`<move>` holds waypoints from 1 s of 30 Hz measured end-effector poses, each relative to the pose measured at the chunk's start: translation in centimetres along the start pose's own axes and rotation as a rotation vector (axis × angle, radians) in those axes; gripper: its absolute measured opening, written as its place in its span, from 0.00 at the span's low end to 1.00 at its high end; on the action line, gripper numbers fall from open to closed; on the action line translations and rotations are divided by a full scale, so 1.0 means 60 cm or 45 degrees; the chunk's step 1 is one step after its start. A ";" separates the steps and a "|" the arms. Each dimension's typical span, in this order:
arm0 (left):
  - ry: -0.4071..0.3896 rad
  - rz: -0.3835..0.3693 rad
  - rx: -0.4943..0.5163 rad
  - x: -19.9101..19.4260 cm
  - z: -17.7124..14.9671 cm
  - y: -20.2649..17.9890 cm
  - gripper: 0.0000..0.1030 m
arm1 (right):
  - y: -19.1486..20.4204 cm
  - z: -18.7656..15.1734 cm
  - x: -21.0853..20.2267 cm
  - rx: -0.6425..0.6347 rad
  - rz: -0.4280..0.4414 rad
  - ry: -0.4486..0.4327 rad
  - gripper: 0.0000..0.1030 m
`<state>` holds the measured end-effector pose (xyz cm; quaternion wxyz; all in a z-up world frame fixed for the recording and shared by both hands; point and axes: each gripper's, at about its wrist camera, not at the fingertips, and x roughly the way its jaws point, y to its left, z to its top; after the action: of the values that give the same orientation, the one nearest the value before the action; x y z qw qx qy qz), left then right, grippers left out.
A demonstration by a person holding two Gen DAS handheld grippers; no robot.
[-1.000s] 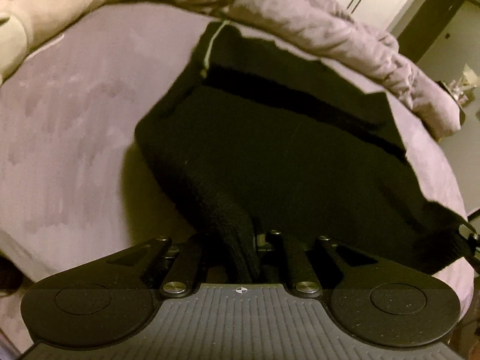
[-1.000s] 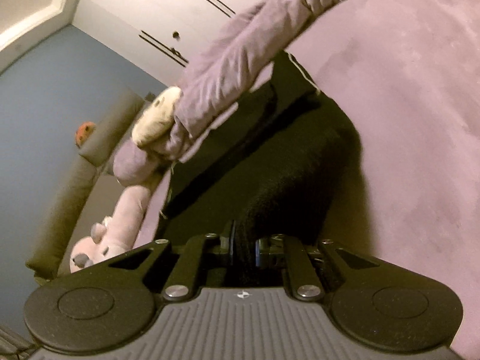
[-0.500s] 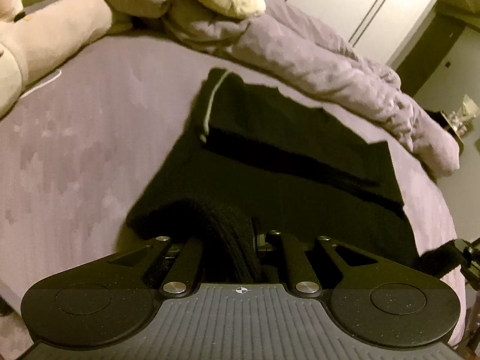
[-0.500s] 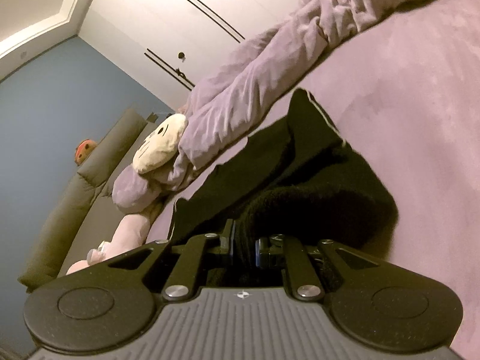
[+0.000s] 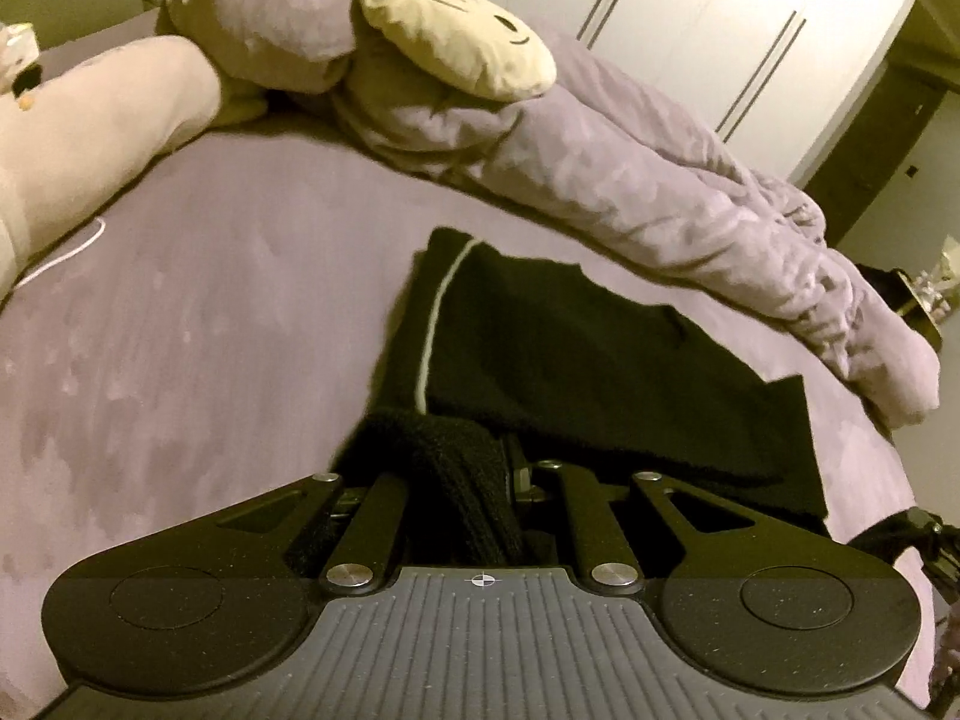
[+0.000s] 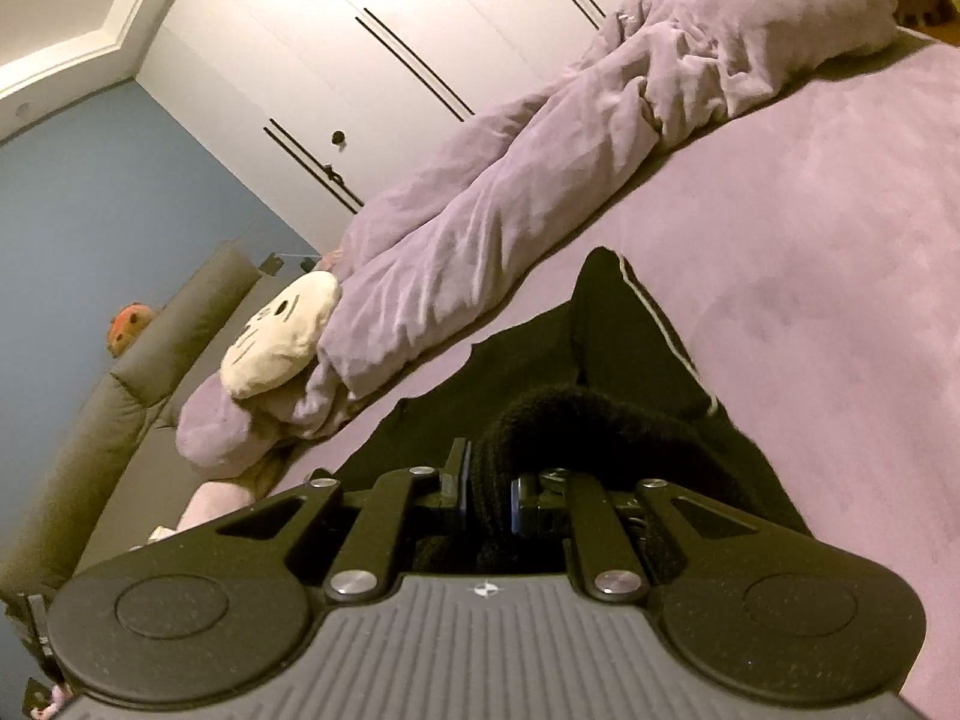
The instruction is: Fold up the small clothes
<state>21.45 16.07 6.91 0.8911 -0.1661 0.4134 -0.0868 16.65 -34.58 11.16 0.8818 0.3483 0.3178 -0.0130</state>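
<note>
A black garment [image 5: 600,372] with a thin white stripe lies on the purple bed [image 5: 180,330], partly folded over itself. My left gripper [image 5: 474,480] is shut on a thick fuzzy black edge of the garment, held low over the near part. My right gripper [image 6: 489,492] is shut on another bunched black edge of the same garment [image 6: 612,348]. The right gripper also shows at the far right edge of the left wrist view [image 5: 924,534]. The fingertips are hidden by cloth.
A crumpled purple blanket [image 5: 630,180] runs along the far side of the bed, with a purple plush with a cream face [image 5: 450,30] and a pink plush [image 5: 90,120] at the left. White wardrobe doors [image 6: 390,30] stand behind. A grey headboard [image 6: 120,390] lies left.
Both grippers have carried the held near edge forward over the garment toward the far edge. The visible black area has shrunk as the cloth doubles over.
</note>
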 end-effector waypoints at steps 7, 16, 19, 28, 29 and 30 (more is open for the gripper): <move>-0.039 0.024 -0.036 0.042 0.062 0.006 0.11 | 0.006 0.042 0.056 -0.022 -0.053 -0.029 0.11; -0.070 0.040 -0.066 0.115 0.147 0.001 0.11 | 0.019 0.106 0.142 -0.055 -0.102 -0.069 0.11; -0.065 0.064 -0.070 0.143 0.166 -0.002 0.11 | 0.018 0.126 0.171 -0.055 -0.128 -0.090 0.11; -0.127 0.229 0.124 0.214 0.200 -0.047 0.11 | 0.020 0.172 0.256 -0.159 -0.247 -0.163 0.10; -0.137 0.238 0.132 0.220 0.204 -0.050 0.11 | 0.024 0.176 0.265 -0.183 -0.258 -0.170 0.10; -0.148 0.250 0.141 0.228 0.207 -0.055 0.11 | 0.028 0.180 0.274 -0.213 -0.271 -0.178 0.10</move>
<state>39.70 11.82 5.96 0.9255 -0.0802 0.3698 -0.0119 36.14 -36.79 8.82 0.9213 0.2362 0.2908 -0.1041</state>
